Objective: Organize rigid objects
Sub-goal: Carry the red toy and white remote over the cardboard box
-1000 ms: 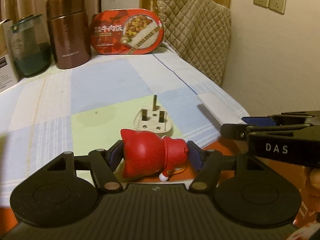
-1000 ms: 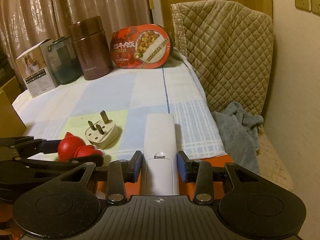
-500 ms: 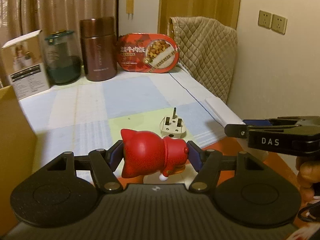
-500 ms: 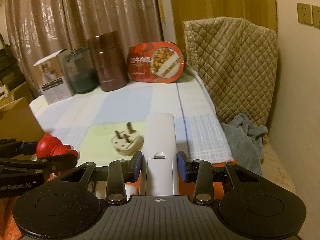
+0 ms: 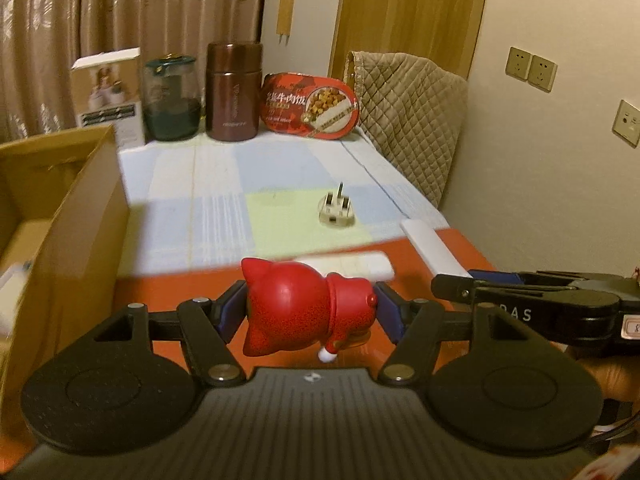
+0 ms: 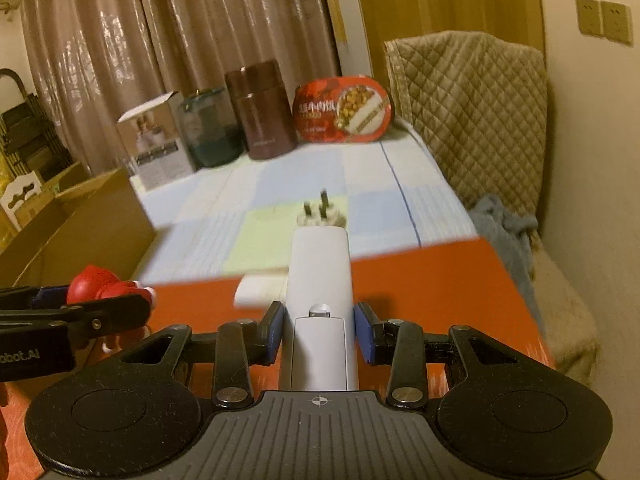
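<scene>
Left hand-held gripper (image 5: 310, 312) is clamped on a glossy red cat figurine (image 5: 308, 312), blue pads pressed against both its sides, low centre of the left wrist frame. The figurine is smooth, rounded plastic with pointed ears, lying sideways above an orange surface (image 5: 168, 292).

Right hand-held gripper (image 6: 319, 332) is closed on a long white remote (image 6: 319, 280), a matte slab with rounded corners sticking forward at frame centre.

A second white bar-shaped item (image 5: 360, 264) lies on the orange surface just behind the figurine. A white three-pin plug (image 5: 336, 212) sits pins-up on the checked cloth of the worktop (image 5: 224, 184), mid frame.

An open cardboard box (image 5: 60, 208) fills the left edge. At the back stand a brown metal flask (image 5: 233, 92), a dark glass jar (image 5: 171, 98), a white carton (image 5: 107, 92) and a red oval food pack (image 5: 310, 106).
</scene>
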A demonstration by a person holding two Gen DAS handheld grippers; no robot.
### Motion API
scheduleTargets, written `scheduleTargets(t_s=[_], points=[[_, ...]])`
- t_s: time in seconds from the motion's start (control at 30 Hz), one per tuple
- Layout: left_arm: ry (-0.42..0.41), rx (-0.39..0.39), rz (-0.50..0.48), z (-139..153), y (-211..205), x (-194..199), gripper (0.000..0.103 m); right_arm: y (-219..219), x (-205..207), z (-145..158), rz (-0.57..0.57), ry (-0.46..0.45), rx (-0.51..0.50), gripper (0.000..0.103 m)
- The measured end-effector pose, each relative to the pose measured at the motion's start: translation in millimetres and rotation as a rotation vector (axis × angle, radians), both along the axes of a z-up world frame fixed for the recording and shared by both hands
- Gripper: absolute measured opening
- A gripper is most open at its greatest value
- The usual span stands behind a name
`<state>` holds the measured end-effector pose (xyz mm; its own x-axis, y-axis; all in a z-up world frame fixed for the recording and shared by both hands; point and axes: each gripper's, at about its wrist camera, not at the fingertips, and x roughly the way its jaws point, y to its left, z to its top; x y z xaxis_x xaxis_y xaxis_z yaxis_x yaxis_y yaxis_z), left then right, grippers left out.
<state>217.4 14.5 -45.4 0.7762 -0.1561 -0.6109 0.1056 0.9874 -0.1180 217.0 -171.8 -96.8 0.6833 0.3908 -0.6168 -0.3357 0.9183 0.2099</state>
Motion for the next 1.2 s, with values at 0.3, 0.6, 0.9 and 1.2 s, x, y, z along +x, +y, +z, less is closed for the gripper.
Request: scheduleTargets(t_s=[0.3,0.6,0.9,1.2], points=[[0.025,-0.031,0.041,8.6,15.3,-74.0,0.063,2.9,-80.1,9.9,0.016,0.036,-0.003,0.035],[0.012,-0.022,0.053,29.5,27.0,-125.0,0.063,16.7,-139.1,33.7,0.025,0.035,0.006,0.035],[-0.024,-0.016,0.071,52.4,51.1,-158.0,0.063,46.2,-171.8,54.8,0.057,0.016,0.004,0.035],[-0.055,-0.015,0.119,69.7,84.7,-181.6,0.063,72.1,-184.1,71.9,0.099,-0.018,0.001,0.035]])
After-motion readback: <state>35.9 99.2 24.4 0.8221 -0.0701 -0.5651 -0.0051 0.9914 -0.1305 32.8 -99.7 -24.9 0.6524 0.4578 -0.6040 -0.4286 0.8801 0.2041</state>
